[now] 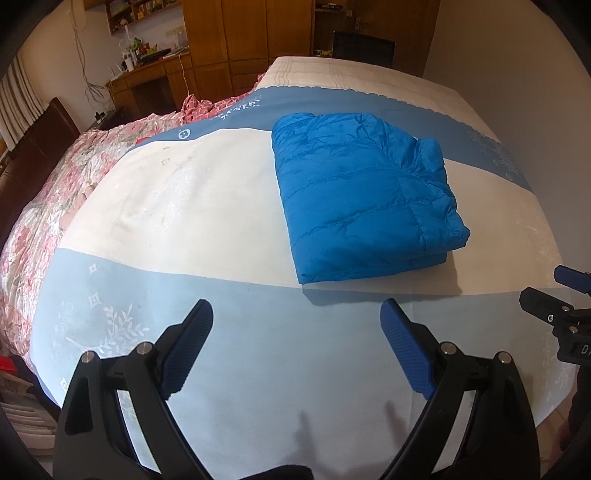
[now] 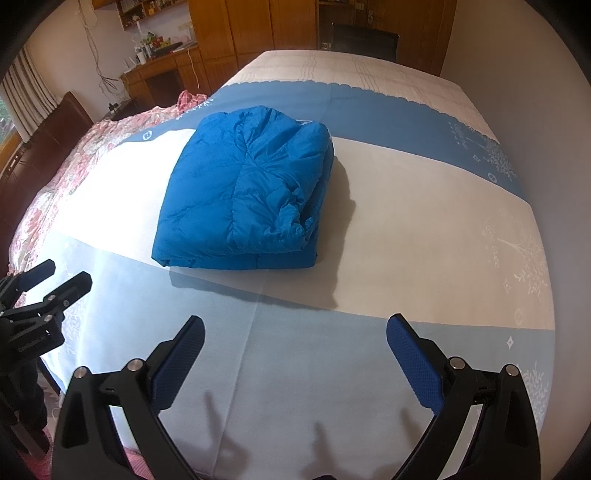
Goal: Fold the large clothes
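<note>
A blue puffer jacket [image 1: 364, 192] lies folded into a compact rectangle on the bed [image 1: 229, 206], on its white band. It also shows in the right wrist view [image 2: 245, 188]. My left gripper [image 1: 297, 314] is open and empty, held above the light blue band in front of the jacket, apart from it. My right gripper [image 2: 295, 328] is open and empty too, also in front of the jacket. The right gripper shows at the right edge of the left wrist view [image 1: 554, 291]. The left gripper shows at the left edge of the right wrist view [image 2: 55, 280].
A pink floral quilt [image 1: 48, 206] is bunched along the bed's left side by the dark headboard [image 1: 37, 147]. A wooden desk [image 1: 147, 81] and wardrobe [image 1: 243, 33] stand beyond the bed. A black chair [image 1: 364, 46] is at the far end.
</note>
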`<act>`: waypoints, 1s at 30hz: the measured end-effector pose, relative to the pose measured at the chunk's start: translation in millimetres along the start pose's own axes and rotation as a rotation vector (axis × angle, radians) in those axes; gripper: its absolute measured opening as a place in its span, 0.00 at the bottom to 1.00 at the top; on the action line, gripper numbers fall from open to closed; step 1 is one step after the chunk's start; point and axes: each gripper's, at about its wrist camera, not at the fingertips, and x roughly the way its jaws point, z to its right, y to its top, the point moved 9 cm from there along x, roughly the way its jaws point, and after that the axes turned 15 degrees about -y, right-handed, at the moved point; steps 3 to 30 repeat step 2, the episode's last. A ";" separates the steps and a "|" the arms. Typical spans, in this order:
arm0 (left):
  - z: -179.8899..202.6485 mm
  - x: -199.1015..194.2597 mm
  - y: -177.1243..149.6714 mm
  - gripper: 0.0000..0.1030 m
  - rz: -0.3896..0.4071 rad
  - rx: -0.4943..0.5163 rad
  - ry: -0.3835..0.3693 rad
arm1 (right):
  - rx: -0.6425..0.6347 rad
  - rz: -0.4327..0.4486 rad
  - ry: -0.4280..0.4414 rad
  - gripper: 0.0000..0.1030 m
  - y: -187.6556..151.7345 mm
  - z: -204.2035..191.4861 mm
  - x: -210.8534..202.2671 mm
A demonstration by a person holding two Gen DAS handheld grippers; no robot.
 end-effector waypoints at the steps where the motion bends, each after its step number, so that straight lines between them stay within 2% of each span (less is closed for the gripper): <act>1: -0.4 0.1 0.1 0.88 0.000 0.000 0.001 | 0.000 0.000 0.000 0.96 -0.1 -0.1 0.4; 30: -0.7 0.2 0.1 0.88 -0.001 0.000 0.002 | 0.000 0.000 0.001 0.96 0.0 0.0 0.8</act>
